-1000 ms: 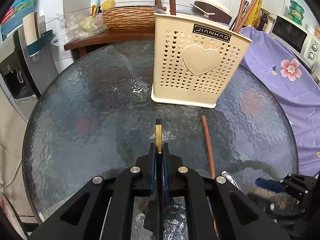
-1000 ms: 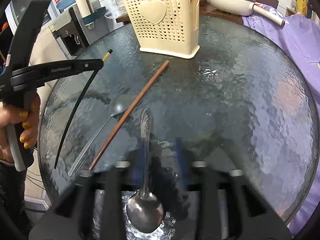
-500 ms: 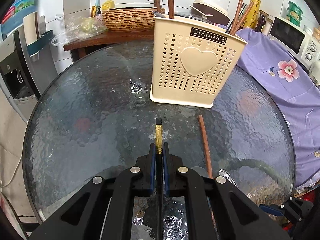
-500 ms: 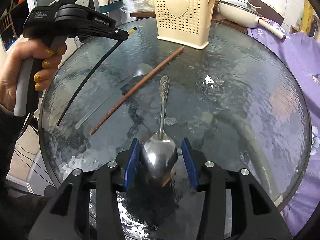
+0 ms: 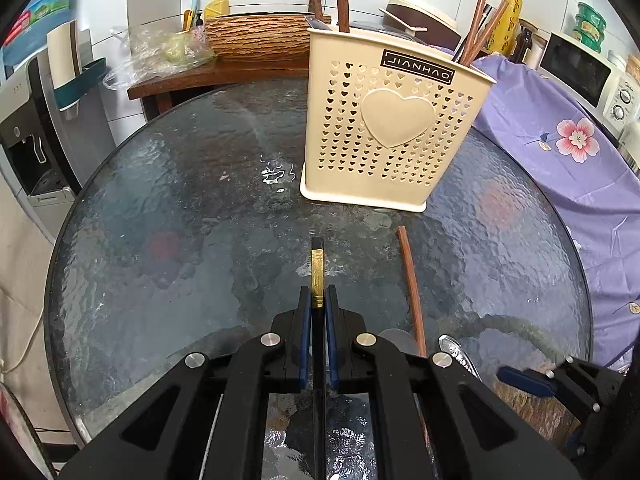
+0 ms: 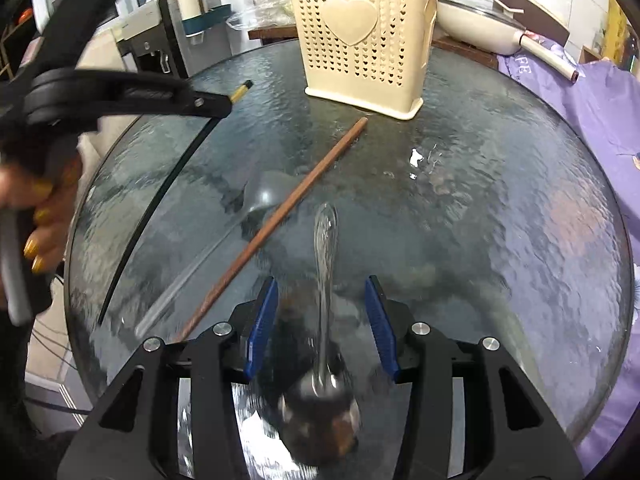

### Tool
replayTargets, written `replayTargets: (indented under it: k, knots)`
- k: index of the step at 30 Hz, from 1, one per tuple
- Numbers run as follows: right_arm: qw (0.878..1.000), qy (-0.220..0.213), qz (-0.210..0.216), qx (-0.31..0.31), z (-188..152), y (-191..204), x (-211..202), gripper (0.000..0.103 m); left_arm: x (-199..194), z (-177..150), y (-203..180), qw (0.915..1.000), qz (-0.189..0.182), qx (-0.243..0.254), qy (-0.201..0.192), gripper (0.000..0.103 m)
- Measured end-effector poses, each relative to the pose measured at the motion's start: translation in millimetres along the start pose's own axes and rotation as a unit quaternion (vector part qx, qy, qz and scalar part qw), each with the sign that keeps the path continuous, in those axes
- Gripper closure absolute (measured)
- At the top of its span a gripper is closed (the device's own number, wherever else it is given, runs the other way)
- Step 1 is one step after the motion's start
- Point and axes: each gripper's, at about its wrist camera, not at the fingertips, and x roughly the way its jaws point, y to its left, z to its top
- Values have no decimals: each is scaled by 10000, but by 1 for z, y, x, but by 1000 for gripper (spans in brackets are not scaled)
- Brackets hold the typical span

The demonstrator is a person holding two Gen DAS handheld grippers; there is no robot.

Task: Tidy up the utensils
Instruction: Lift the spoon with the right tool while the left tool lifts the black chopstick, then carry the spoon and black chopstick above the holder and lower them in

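My left gripper (image 5: 319, 300) is shut on a thin black chopstick with a gold end (image 5: 317, 272) and holds it above the round glass table (image 5: 160, 240). The gripper also shows from the side in the right wrist view (image 6: 216, 106). My right gripper (image 6: 322, 300) is open, its blue pads either side of a steel spoon (image 6: 326, 260) lying on the glass, handle pointing away. A cream utensil holder with a heart (image 5: 390, 128) stands at the far side with wooden utensils in it. A brown wooden chopstick (image 6: 280, 216) and a clear spoon (image 6: 264, 192) lie on the table.
A purple flowered cloth (image 5: 560, 140) covers the surface right of the table. A wooden side table (image 5: 220, 74) with a wicker basket (image 5: 256, 36) stands behind. A water dispenser (image 5: 36, 128) is at the left, a microwave (image 5: 580, 68) at the far right.
My right gripper has moved forward along the steel spoon, so its pads now flank the handle instead of the bowl. The left gripper still holds the black chopstick, hardly moved.
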Motion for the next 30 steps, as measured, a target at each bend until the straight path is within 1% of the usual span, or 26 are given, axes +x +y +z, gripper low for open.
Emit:
replayTargets:
  k: [2, 4, 6, 8, 9, 13, 18, 23, 27, 28, 30]
  knots:
    - [9999, 23, -140, -28, 7, 1, 6, 60, 0, 0, 0, 10000, 3, -2, 8, 96]
    - [9998, 32, -195, -21, 12, 3, 9, 68, 1, 0, 2, 10000, 5, -5, 15, 96]
    - [9993, 56, -351, -141, 16, 7, 12, 72, 1, 0, 2, 10000, -1, -5, 28, 96]
    - [9992, 95, -343, -199, 20, 10, 14, 81, 2, 0, 3, 10000, -9, -16, 30, 96]
    - [9991, 123, -358, -216, 21, 11, 15, 89, 2, 0, 3, 10000, -16, -21, 34, 96]
    - [9987, 115, -393, -301, 22, 14, 17, 89, 1, 0, 4, 10000, -20, -16, 15, 96]
    - [9998, 39, -195, -88, 23, 8, 16, 89, 1, -1, 4, 10000, -27, -26, 6, 96]
    - [9995, -291, -64, 100, 26, -1, -2, 89, -5, 0, 4, 10000, -52, -39, -53, 96]
    - [9972, -676, 158, 290, 28, -9, -25, 89, -18, 1, 3, 9997, -122, -42, -184, 96]
    - [9956, -853, 192, 341, 28, -12, -35, 89, -24, 2, 3, 9996, -161, -37, -233, 96]
    - [9935, -1049, 252, 371, 28, -13, -46, 89, -36, 2, 2, 9991, -231, -33, -358, 96]
